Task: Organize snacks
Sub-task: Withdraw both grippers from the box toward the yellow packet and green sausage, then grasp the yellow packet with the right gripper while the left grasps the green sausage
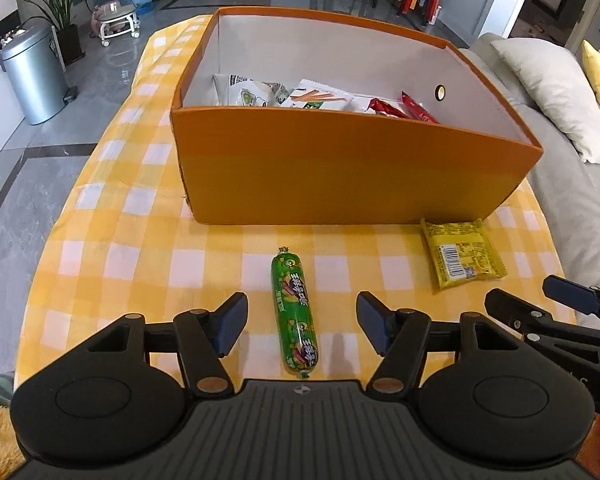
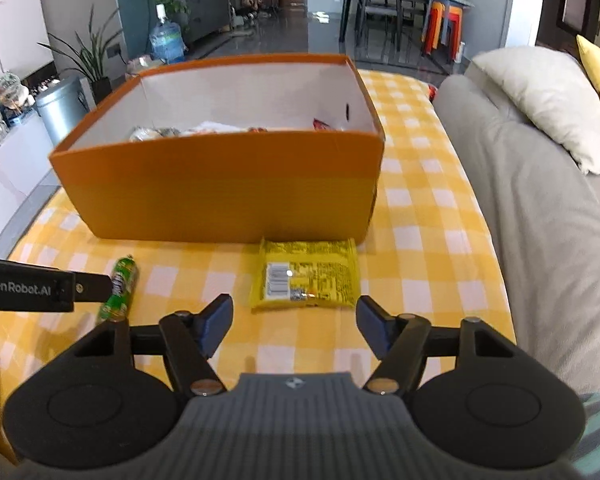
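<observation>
A green sausage snack (image 1: 295,312) lies on the yellow checked tablecloth (image 1: 132,240), lengthwise between the fingers of my open left gripper (image 1: 302,326). It also shows in the right wrist view (image 2: 120,288), partly behind the left gripper's finger. A yellow snack packet (image 1: 462,254) lies flat in front of the orange box (image 1: 340,168). My right gripper (image 2: 296,326) is open and empty, just short of that packet (image 2: 306,274). The box (image 2: 220,196) holds several snack packets (image 1: 320,98).
A grey sofa (image 2: 540,208) with a cream pillow (image 2: 540,96) runs along the table's right side. A metal bin (image 1: 36,72), a plant and a water bottle stand on the floor at the left. The right gripper's fingers (image 1: 548,308) show at the right edge of the left wrist view.
</observation>
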{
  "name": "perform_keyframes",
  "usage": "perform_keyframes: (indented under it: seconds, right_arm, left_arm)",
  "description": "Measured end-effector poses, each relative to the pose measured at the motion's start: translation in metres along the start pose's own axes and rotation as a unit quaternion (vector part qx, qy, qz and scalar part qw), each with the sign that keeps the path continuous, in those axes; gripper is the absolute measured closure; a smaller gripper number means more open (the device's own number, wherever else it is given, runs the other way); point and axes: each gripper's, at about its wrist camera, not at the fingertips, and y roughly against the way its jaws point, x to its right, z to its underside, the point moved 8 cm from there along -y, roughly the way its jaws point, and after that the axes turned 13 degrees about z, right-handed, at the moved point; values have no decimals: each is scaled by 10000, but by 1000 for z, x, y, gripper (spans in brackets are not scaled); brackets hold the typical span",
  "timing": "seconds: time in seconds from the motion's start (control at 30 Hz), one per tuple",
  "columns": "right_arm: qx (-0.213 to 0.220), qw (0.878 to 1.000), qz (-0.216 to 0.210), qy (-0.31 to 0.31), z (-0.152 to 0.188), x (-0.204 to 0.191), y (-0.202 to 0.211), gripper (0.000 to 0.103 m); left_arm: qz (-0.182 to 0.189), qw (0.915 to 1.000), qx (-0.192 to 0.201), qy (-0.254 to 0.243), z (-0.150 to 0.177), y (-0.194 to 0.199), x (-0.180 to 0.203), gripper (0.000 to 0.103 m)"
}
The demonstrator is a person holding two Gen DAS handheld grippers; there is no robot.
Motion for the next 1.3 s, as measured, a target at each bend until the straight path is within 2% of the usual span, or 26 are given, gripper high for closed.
perform_keyframes:
  seconds: [0.1, 0.2, 0.33, 0.47, 0.73, 0.87, 1.3]
  right_arm:
    - [-24, 10000, 48, 49, 2, -3, -9, 31]
    - [33, 9999, 100, 121, 1, -7, -16, 23]
    - [38, 9999, 16, 123, -2, -12, -23, 18]
    - [-28, 9999, 28, 137, -3, -13, -32, 16]
    - [-149, 9998, 101, 57, -10, -8, -53, 16]
    - [-219, 9997, 87, 82, -11, -10, -62, 7]
    - [-280, 9995, -101, 59, -11, -14, -82, 5]
  left_arm:
    - [-49, 10000, -76, -2, 1, -9, -2, 35]
    - [-73, 9998, -179, -22, 2, -17, -5, 42]
    - [-77, 9996, -282, 1, 4, -24, -9, 46]
    - [-44, 9993, -383, 20, 3, -32, -10, 53]
    - [-36, 9985, -538, -48, -1, -40, -7, 78]
    - [0, 9983, -576, -110, -5, -45, -3, 79]
    - [-140, 9957, -841, -367, -17, -61, 10, 78]
